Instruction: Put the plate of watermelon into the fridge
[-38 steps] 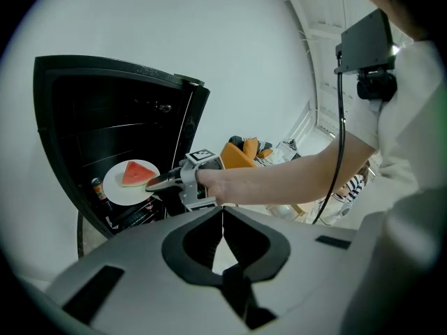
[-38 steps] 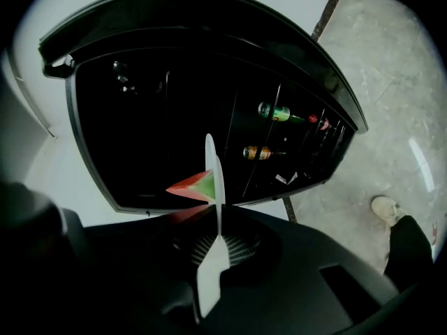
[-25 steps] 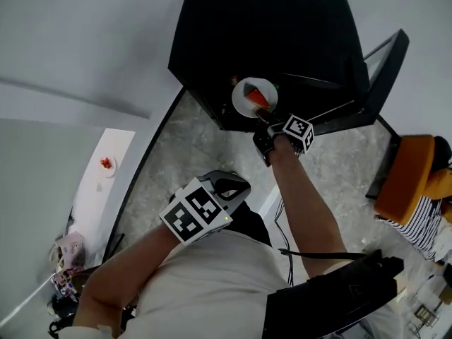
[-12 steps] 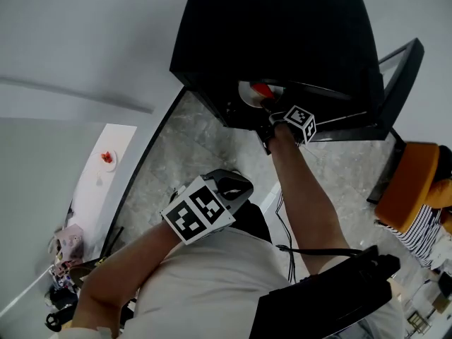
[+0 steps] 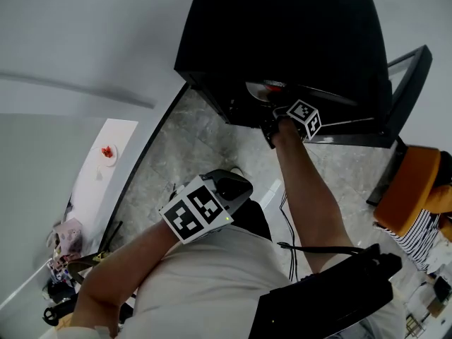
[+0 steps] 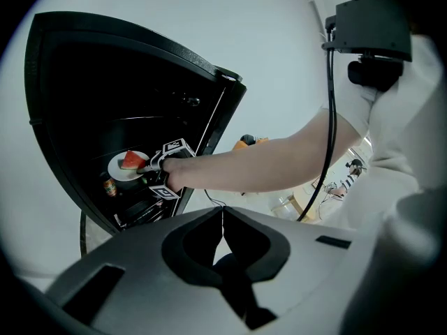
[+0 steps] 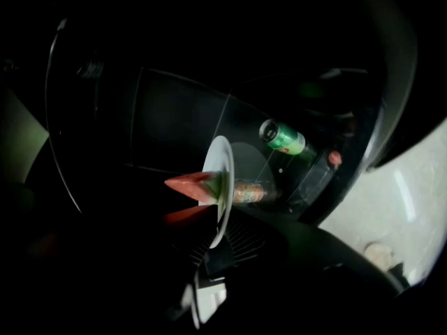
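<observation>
A white plate [image 5: 260,90] with a red watermelon slice [image 5: 274,85] is mostly inside the open black fridge [image 5: 282,41]. My right gripper [image 5: 271,121] is shut on the plate's near rim at the fridge mouth. In the right gripper view the plate [image 7: 221,180] shows edge-on with the watermelon slice [image 7: 190,183] on it, pinched by the right gripper [image 7: 208,244] in the dark interior. In the left gripper view the plate [image 6: 120,170] hangs over a lower shelf. My left gripper [image 5: 227,188] stays close to my body, shut and empty.
The fridge door [image 5: 404,83] stands open to the right. A green can [image 7: 283,138] and another can [image 7: 250,191] lie inside behind the plate. An orange chair [image 5: 408,183] and a person in stripes [image 5: 422,226] are at the right. A white counter [image 5: 99,182] is at the left.
My right gripper has pushed the plate of watermelon forward, from the fridge opening to deeper inside, so less of it shows from above. The left gripper has hardly moved.
</observation>
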The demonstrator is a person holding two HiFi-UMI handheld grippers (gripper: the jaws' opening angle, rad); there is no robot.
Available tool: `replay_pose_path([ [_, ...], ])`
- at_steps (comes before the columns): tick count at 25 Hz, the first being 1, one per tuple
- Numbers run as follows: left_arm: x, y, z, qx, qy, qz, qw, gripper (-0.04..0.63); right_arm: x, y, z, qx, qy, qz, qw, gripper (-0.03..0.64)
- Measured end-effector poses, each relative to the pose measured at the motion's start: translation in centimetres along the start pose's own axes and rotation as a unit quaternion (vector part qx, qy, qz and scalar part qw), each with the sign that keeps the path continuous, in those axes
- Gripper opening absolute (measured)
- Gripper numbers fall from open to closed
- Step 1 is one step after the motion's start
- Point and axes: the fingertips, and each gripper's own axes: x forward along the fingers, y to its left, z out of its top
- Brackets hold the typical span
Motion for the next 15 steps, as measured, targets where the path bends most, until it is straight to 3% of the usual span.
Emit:
replay_pose_path([
  [5, 0.1, 0.2, 0.0, -0.004, -0.001, -0.001, 1.0, 0.012, 0.1, 0.5, 0.2, -0.106, 0.02, -0.024, 0.994, 0.096],
  [8, 0.3, 0.2, -0.1, -0.003, 0.001, -0.002, 1.0, 0.012, 0.1, 0.9, 0.3, -0.14, 0.029, -0.023, 0.99, 0.15],
  [10, 0.4, 0.1, -0.1, -0.003, 0.001, -0.004, 1.0, 0.014, 0.2, 1.3, 0.4, -0.146, 0.032, -0.013, 0.989, 0.214],
  [15, 0.5, 0.1, -0.1, -0.004, 0.0, -0.006, 1.0, 0.014, 0.2, 2.0, 0.9, -0.123, 0.024, 0.005, 0.992, 0.273],
])
